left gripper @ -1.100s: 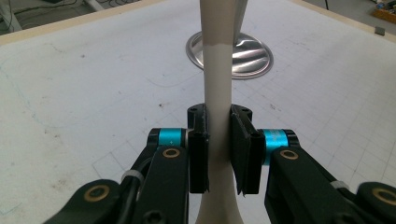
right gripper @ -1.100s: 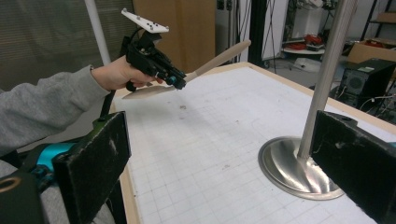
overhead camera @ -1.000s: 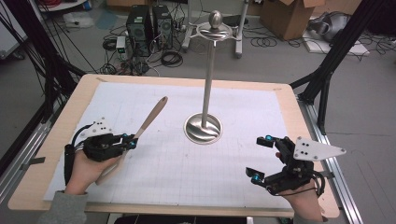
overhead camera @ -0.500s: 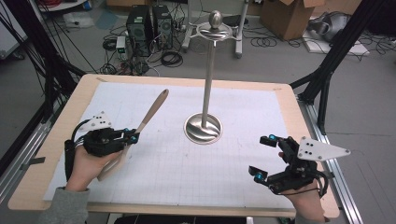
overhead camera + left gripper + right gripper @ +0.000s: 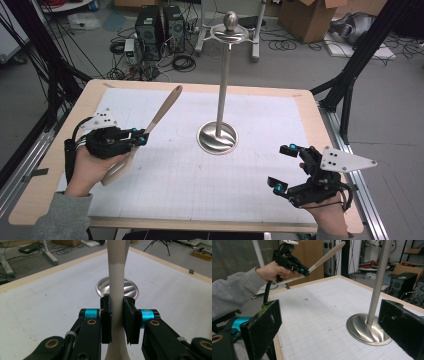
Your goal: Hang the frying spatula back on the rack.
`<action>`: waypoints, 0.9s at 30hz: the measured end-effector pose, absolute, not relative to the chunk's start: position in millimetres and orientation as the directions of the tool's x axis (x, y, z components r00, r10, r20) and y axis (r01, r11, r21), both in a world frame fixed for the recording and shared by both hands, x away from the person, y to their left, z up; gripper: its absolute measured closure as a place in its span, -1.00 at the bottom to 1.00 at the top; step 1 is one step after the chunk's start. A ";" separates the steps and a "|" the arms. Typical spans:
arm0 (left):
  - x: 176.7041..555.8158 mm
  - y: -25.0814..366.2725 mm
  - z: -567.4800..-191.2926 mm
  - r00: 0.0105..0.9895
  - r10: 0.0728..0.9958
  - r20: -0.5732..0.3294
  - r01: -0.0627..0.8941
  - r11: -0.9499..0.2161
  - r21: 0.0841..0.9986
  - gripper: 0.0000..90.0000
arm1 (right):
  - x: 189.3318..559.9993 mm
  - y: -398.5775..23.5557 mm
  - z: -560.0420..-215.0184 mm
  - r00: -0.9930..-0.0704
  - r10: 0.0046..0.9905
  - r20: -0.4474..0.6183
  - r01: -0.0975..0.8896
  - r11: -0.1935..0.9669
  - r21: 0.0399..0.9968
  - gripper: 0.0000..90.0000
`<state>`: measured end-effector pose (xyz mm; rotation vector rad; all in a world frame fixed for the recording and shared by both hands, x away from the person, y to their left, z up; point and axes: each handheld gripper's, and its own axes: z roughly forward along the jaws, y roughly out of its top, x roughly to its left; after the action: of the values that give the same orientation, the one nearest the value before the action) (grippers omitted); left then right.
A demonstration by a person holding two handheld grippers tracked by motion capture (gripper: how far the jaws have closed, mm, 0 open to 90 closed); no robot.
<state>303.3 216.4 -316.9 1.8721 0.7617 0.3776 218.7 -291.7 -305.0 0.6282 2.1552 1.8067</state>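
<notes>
A long utensil [image 5: 165,107] with a wooden handle and a cream lower part hangs tilted above the left of the white mat, handle end pointing up and away. My left gripper [image 5: 140,137] is shut on its cream neck; in the left gripper view the two black pads press the utensil [image 5: 117,270] from both sides. A steel stand [image 5: 222,85] with a round base [image 5: 217,137] rises upright mid-table. My right gripper [image 5: 282,167] rests open at the front right with nothing between its jaws. The right gripper view shows the stand [image 5: 378,282] ahead and the left gripper [image 5: 299,268] holding the utensil [image 5: 327,255].
A white grid mat [image 5: 250,185] covers the wooden table [image 5: 305,100]. Black frame posts [image 5: 360,55] stand at the table's left and right. Computer towers [image 5: 160,27], cables and cardboard boxes [image 5: 305,17] sit on the floor beyond the far edge.
My left hand has lifted the utensil higher off the mat, its handle end now further up. The right gripper has stayed where it was.
</notes>
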 end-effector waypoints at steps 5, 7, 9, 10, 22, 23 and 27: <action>304.8 217.9 -308.9 0.757 0.648 -0.082 0.310 -0.247 0.918 0.73 | 219.8 -290.4 -305.4 -0.875 0.478 0.069 0.154 0.140 0.978 -0.91; 306.1 218.3 -307.3 0.759 0.645 -0.090 0.309 -0.234 0.922 0.73 | 219.4 -290.0 -305.5 -0.875 0.479 0.077 0.163 0.141 0.977 -0.91; 307.5 217.5 -305.8 0.758 0.646 -0.091 0.310 -0.234 0.921 0.73 | 219.8 -290.4 -305.3 -0.872 0.485 0.065 0.150 0.139 0.979 -0.91; 308.1 216.8 -305.2 0.758 0.645 -0.094 0.310 -0.231 0.922 0.73 | 219.0 -290.6 -305.0 -0.871 0.486 0.075 0.158 0.134 0.978 -0.91; 317.4 215.1 -283.8 0.773 0.631 -0.073 0.274 -0.227 0.935 0.73 | 219.7 -291.9 -305.3 -0.873 0.483 0.066 0.148 0.134 0.980 -0.91; 317.0 214.7 -281.8 0.779 0.625 -0.062 0.257 -0.227 0.939 0.73 | 219.8 -291.9 -305.4 -0.874 0.482 0.067 0.149 0.134 0.980 -0.91; 315.9 211.3 -273.8 0.787 0.616 -0.038 0.229 -0.233 0.945 0.73 | 219.7 -292.5 -305.0 -0.872 0.485 0.068 0.148 0.130 0.980 -0.91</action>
<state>315.9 211.3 -273.8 1.8088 0.6520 0.4132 219.7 -292.5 -305.0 0.6209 2.1418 1.8075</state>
